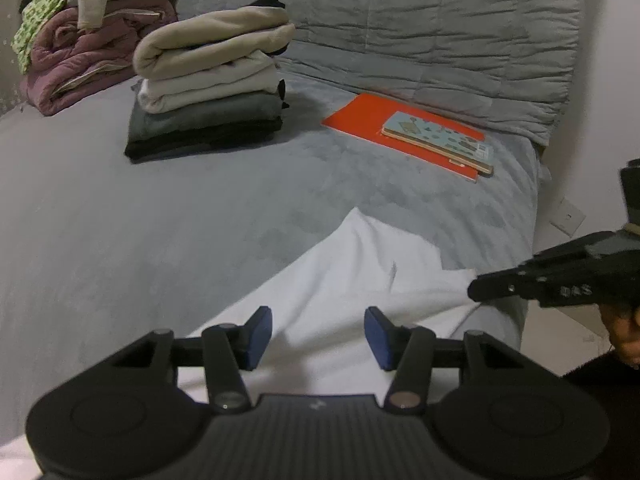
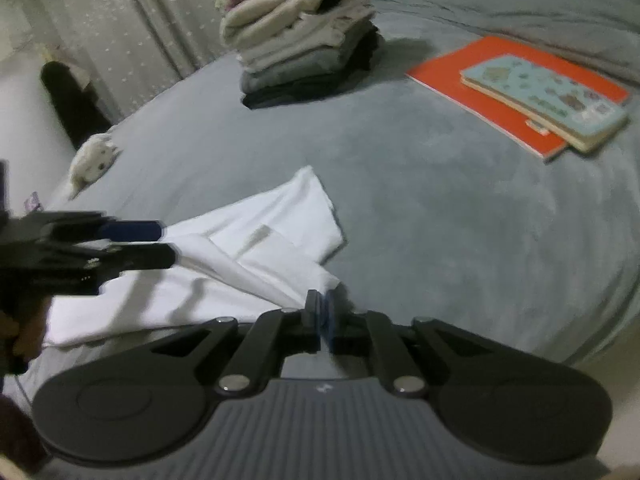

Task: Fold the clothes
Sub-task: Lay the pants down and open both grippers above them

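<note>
A white garment (image 1: 352, 280) lies partly folded on the grey bed, also in the right wrist view (image 2: 240, 264). My left gripper (image 1: 318, 336) is open, hovering just above the garment with nothing between its blue pads; it shows from the side in the right wrist view (image 2: 160, 244). My right gripper (image 2: 323, 316) is shut on the garment's near right corner, which runs into the pads. It shows at the right edge of the left wrist view (image 1: 476, 290).
A stack of folded clothes (image 1: 208, 84) sits at the back left of the bed (image 1: 120, 220), with a purple quilt pile (image 1: 84, 48) behind. An orange folder with a blue book (image 1: 420, 136) lies at the back right. A small white item (image 2: 94, 160) lies by the bed's left edge.
</note>
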A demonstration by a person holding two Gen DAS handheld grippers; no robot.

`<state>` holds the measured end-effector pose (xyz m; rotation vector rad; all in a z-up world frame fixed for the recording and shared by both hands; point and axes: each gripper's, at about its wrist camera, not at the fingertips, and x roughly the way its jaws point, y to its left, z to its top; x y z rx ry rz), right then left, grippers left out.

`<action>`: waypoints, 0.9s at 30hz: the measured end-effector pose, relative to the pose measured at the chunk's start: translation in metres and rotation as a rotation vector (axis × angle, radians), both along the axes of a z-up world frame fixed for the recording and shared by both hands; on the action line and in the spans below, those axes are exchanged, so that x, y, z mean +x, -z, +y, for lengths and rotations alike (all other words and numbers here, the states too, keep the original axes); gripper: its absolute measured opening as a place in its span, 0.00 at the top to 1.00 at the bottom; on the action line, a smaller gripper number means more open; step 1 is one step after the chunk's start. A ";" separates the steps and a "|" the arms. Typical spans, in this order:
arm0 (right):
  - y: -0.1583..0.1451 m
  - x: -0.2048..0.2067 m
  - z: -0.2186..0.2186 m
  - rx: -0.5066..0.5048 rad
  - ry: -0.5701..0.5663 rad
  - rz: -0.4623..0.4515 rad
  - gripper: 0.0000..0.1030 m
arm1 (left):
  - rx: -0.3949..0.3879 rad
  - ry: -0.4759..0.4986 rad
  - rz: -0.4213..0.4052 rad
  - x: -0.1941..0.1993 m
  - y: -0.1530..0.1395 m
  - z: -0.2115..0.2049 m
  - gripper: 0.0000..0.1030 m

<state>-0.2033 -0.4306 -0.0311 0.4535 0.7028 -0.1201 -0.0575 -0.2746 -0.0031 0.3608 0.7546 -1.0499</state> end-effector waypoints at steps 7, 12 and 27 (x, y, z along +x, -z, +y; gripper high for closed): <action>-0.008 0.001 -0.009 -0.017 -0.015 -0.146 0.81 | 0.019 0.016 0.011 0.002 0.006 -0.015 0.49; -0.006 0.023 -0.006 -0.089 -0.096 -0.152 0.78 | 0.026 0.011 -0.020 0.000 0.008 -0.007 0.49; 0.015 0.053 0.026 -0.318 -0.329 -0.125 0.92 | 0.026 -0.056 -0.007 0.028 0.016 0.040 0.49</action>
